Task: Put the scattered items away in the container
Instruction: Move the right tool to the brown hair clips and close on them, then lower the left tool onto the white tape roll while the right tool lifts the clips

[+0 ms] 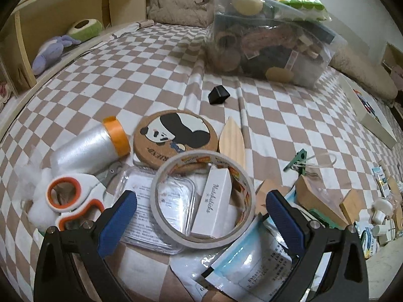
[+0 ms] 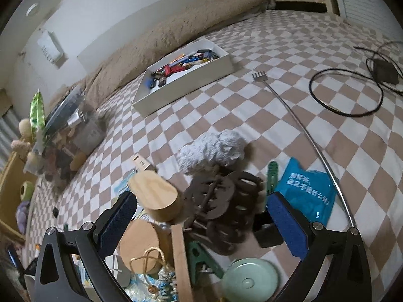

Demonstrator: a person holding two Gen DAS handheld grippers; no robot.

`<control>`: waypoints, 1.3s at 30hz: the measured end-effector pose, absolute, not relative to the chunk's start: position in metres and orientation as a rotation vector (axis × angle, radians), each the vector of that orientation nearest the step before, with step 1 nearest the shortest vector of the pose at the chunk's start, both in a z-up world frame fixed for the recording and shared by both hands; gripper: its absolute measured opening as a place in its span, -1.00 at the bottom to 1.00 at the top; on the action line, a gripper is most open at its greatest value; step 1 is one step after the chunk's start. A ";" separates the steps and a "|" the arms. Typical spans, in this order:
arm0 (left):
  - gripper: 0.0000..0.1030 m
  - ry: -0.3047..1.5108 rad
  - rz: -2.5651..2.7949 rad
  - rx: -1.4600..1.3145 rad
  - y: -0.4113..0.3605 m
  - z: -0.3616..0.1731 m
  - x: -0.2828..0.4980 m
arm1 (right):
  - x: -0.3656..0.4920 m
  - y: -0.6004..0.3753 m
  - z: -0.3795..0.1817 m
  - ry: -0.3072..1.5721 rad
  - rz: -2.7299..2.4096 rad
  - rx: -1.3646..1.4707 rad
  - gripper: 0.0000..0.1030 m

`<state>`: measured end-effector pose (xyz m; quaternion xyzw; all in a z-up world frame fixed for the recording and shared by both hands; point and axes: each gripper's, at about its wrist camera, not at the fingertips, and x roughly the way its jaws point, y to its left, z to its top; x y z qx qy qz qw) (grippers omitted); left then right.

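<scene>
Nearest the left wrist camera, a sealed packet (image 1: 252,259) lies between the spread blue pads of the left tool (image 1: 201,201), which hovers low and empty over a tape roll (image 1: 204,198) ringing a white box (image 1: 214,201), with the scissors (image 1: 68,201) to the near left. Far across the checkered bed (image 1: 126,75), the clear container (image 1: 267,40) stands already crammed. Over a second heap, the right tool (image 2: 201,203) also hangs wide apart and empty, its fingers flanking a wooden block (image 2: 158,196) and dark cutouts (image 2: 224,209).
</scene>
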<state>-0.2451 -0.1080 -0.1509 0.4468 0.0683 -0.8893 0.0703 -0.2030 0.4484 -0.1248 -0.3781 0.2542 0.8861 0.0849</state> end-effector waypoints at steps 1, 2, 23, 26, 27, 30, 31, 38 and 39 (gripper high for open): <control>1.00 0.205 -2.676 1.355 -0.107 -0.152 -0.246 | -0.204 0.444 -0.125 0.732 2.644 -1.139 1.00; 1.00 0.202 -2.675 1.362 -0.106 -0.153 -0.246 | -0.206 0.441 -0.126 0.707 2.638 -1.154 1.00; 1.00 0.110 -2.654 1.345 -0.098 -0.162 -0.246 | -0.215 0.426 -0.148 0.408 2.552 -1.172 0.36; 1.00 0.114 -2.655 1.345 -0.098 -0.162 -0.246 | -0.211 0.426 -0.141 0.447 2.590 -1.131 0.35; 1.00 0.117 -2.655 1.345 -0.098 -0.162 -0.246 | -0.209 0.427 -0.138 0.461 2.607 -1.113 0.34; 1.00 0.115 -2.647 1.340 -0.099 -0.163 -0.245 | -0.204 0.427 -0.129 0.519 2.650 -1.072 0.28; 1.00 0.114 -2.641 1.337 -0.099 -0.163 -0.245 | -0.202 0.427 -0.126 0.536 2.664 -1.059 0.23; 1.00 0.108 -2.591 1.317 -0.106 -0.163 -0.249 | -0.197 0.425 -0.119 0.636 2.733 -1.046 -0.34; 1.00 0.083 -2.587 1.320 -0.103 -0.164 -0.249 | -0.198 0.424 -0.120 0.636 2.738 -1.047 -0.42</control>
